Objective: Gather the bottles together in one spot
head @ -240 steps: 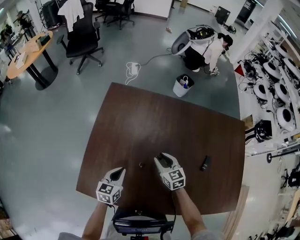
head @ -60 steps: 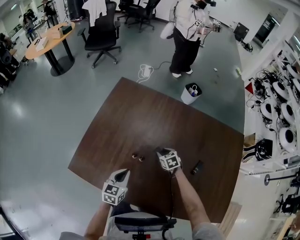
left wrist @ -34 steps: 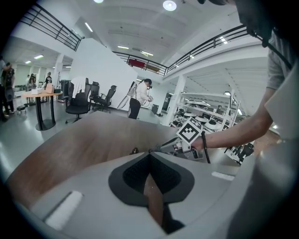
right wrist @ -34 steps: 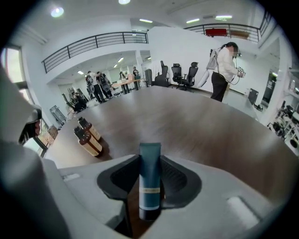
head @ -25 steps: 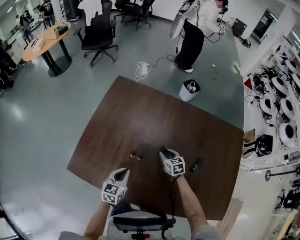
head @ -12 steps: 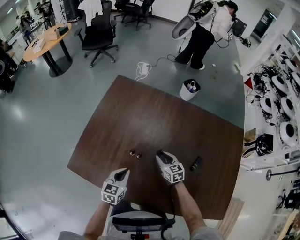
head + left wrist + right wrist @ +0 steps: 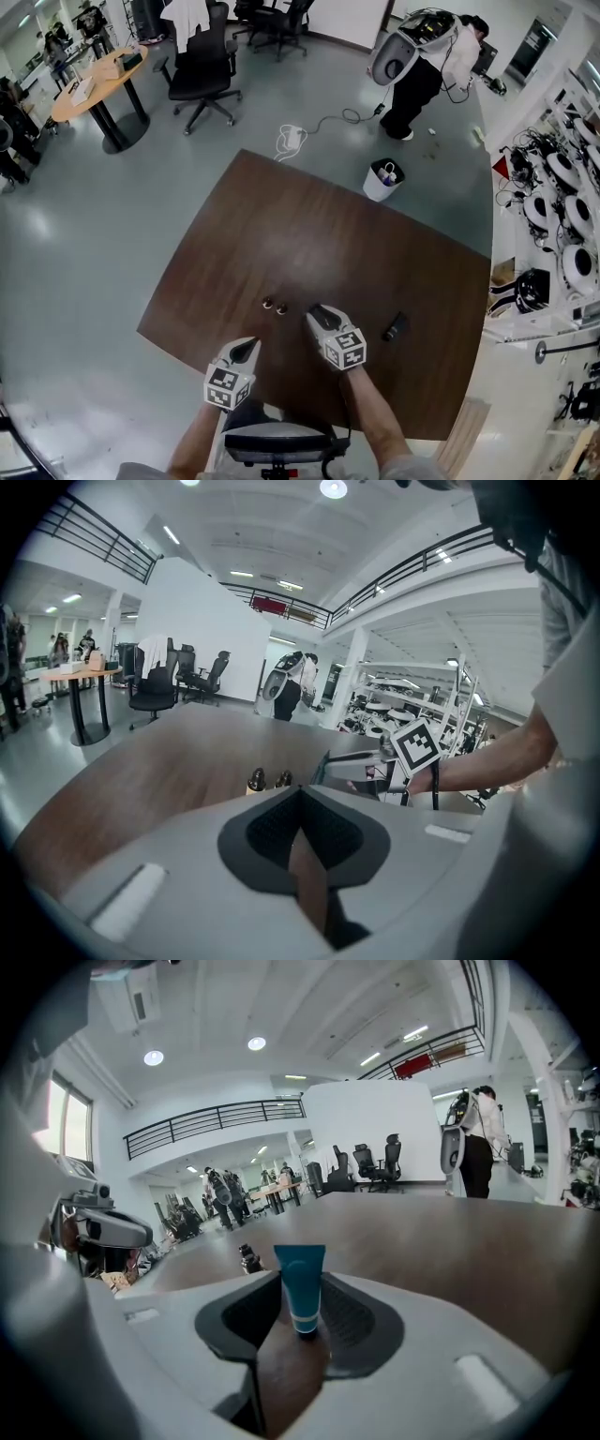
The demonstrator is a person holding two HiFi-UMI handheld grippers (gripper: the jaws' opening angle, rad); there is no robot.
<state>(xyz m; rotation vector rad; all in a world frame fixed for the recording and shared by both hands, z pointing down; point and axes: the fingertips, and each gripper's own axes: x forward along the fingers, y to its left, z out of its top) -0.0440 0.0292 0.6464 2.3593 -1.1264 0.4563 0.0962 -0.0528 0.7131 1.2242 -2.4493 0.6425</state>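
Near the lower middle of the head view, on a large dark brown wooden table (image 7: 309, 225): two small dark bottles (image 7: 267, 303), upright, just beside each other, well in from the table's near edge.

Just to the right of that pair: the white right gripper (image 7: 317, 314), tips pointing up-frame and to the left. Clamped on a teal plastic tube (image 7: 300, 1283) with a white band near its lower end. Tube upright between the pads, flat crimped end up, pads against both of its sides. Past the tube, left of centre in the right gripper view, one of the bottles, apart from the tips.

Below and left of the bottles, close to the near table edge: the white left gripper (image 7: 246, 347). Jaws brought together at the tips, nothing between them. Aimed toward the two bottles, near but not touching.

Further right on the table: a small black oblong object (image 7: 394, 326), lying flat, well apart from the pair; too small to tell what.

Beyond the far edge, toward upper right: a white waste bin (image 7: 382, 182) and a person in a white top (image 7: 427, 61). At upper left: a black office chair (image 7: 202, 70).
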